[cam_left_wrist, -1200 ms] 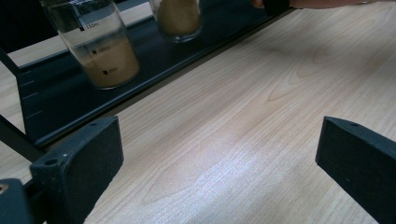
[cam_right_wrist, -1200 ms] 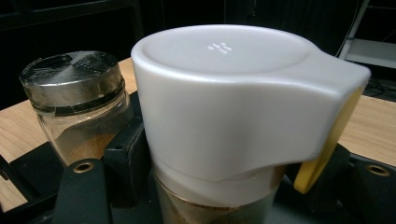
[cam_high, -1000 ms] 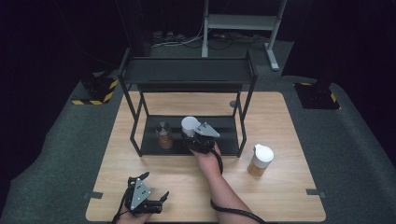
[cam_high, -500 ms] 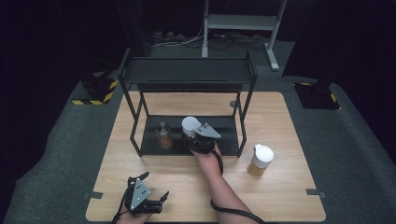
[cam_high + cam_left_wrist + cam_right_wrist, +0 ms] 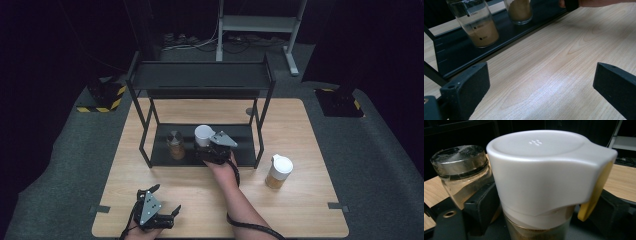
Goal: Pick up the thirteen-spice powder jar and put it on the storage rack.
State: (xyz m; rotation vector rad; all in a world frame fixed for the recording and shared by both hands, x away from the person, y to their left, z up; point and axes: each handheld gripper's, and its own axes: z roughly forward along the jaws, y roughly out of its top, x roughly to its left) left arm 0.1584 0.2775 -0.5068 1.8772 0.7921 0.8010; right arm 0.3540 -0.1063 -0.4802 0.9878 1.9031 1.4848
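A glass jar with a white lid stands on the lower shelf of a black rack. My right gripper is open, one jaw on each side of that jar's body, with a small gap at the right jaw. To its left stands a jar with a metal lid, holding brown powder. My left gripper rests open near the table's front left edge, nothing between its jaws; both shelf jars appear ahead of it.
A second white-lidded jar stands on the wooden table to the right of the rack. The rack's top shelf overhangs the lower one, with thin black legs at the corners. Dark floor surrounds the table.
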